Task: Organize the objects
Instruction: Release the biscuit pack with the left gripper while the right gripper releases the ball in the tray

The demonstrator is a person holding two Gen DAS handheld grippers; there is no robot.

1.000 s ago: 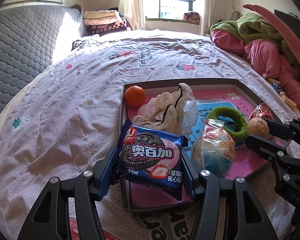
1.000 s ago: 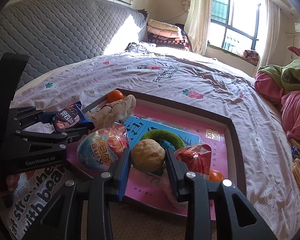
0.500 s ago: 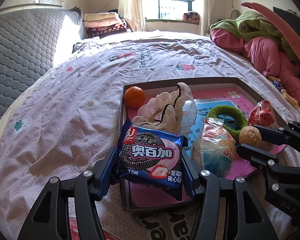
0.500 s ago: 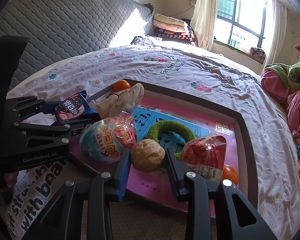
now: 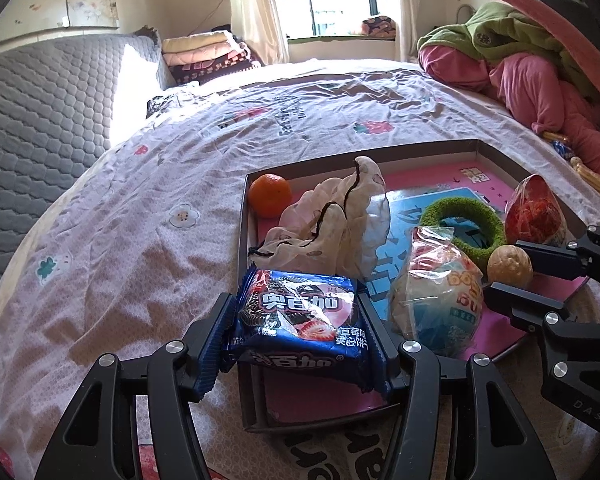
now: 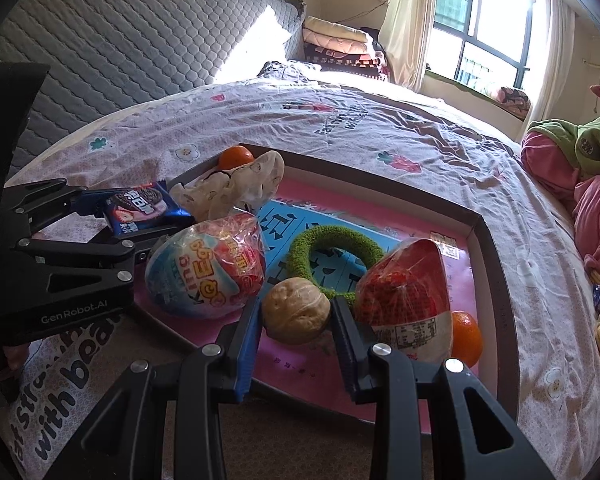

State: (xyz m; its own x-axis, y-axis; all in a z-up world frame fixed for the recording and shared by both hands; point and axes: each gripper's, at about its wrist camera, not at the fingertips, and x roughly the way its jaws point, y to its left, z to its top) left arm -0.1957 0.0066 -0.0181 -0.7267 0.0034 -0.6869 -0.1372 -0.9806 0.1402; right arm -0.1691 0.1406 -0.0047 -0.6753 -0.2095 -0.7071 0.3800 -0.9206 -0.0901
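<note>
My left gripper point(image 5: 298, 328) is shut on a blue cookie packet point(image 5: 300, 320) and holds it over the near left corner of a pink-lined tray point(image 5: 496, 152). My right gripper point(image 6: 296, 312) is shut on a walnut point(image 6: 296, 310) over the tray's point(image 6: 496, 248) near side. The tray holds a mandarin point(image 5: 270, 194), a crumpled white cloth point(image 5: 340, 220), a green fuzzy ring point(image 6: 332, 246), a wrapped toy egg point(image 6: 208, 264), a red wrapped egg point(image 6: 408, 296) and a second mandarin point(image 6: 466, 336). The walnut also shows in the left wrist view point(image 5: 509, 266), and the packet in the right wrist view point(image 6: 138, 210).
The tray lies on a bed with a flowered sheet point(image 5: 140, 240). A grey quilted headboard point(image 6: 120, 40) stands to the left. Pink and green bedding point(image 5: 540, 64) is piled at the right. Folded blankets point(image 5: 208, 52) sit under the window.
Both grippers have moved forward over the tray with their loads. The walnut now sits closer to the toy egg and the green ring.
</note>
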